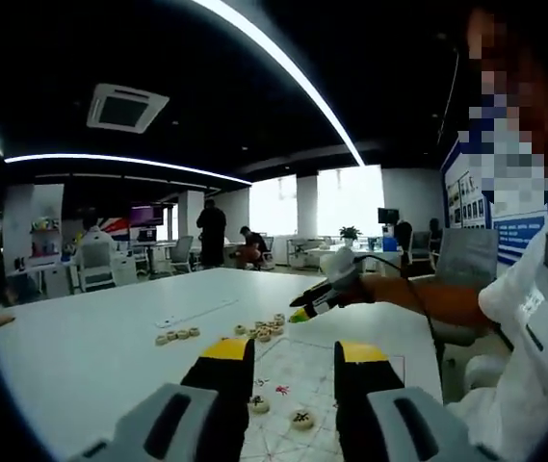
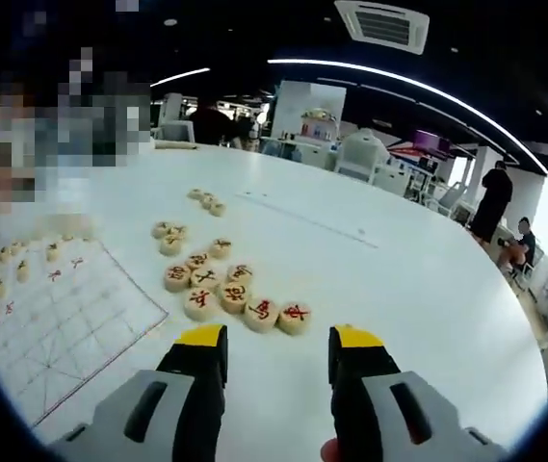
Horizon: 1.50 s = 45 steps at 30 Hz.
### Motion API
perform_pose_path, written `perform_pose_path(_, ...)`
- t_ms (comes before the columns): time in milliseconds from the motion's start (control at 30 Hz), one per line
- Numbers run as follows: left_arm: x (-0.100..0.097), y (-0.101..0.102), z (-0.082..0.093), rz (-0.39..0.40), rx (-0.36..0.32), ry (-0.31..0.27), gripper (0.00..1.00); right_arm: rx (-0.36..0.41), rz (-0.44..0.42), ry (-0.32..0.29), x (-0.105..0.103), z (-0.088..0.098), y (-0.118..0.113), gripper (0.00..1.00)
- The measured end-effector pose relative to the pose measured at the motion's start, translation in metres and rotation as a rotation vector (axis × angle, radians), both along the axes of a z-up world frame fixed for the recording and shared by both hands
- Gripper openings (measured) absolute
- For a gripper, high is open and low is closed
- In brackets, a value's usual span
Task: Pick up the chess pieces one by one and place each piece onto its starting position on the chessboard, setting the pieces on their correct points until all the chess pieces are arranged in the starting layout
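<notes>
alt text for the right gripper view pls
The right gripper, open and empty, hovers over a white table near a cluster of loose round chess pieces. To its left lies the chessboard, with a few pieces along its far edge.

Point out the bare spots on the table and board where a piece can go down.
The board's middle grid is bare, bordered by pieces along its far edge. The white table right of the loose pieces is open. That cluster, just ahead of the right claw, is crowded.

Right gripper [image 2: 278, 351] jaws apart, loose chess pieces [image 2: 235, 294] ahead, chessboard [image 2: 62, 318] left
</notes>
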<state>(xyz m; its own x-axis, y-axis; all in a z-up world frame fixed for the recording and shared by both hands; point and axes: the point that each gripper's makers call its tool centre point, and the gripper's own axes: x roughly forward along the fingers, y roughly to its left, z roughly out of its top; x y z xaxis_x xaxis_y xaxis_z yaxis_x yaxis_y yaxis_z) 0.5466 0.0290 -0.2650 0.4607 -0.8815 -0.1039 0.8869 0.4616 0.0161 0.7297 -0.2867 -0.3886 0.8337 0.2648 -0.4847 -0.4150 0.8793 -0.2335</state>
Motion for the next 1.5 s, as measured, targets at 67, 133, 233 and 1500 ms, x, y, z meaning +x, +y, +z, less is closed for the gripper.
perform_pose_path(67, 0.000, -0.001, -0.002, 0.001, 0.004, 0.002, 0.35, -0.022, 0.000, -0.002, 0.004, -0.002, -0.002, 0.39)
perform_pose_path(133, 0.001, -0.002, -0.004, 0.003, 0.007, 0.001, 0.34, -0.004, -0.001, 0.001, 0.009, -0.003, -0.003, 0.39)
perform_pose_path(233, 0.000, -0.003, -0.003, -0.005, 0.000, 0.006, 0.34, 0.006, 0.008, 0.021, 0.013, -0.007, -0.002, 0.39)
perform_pose_path(1500, -0.004, -0.012, -0.012, -0.046, 0.006, 0.046, 0.34, 0.229, 0.113, -0.155, -0.155, 0.083, 0.048, 0.19)
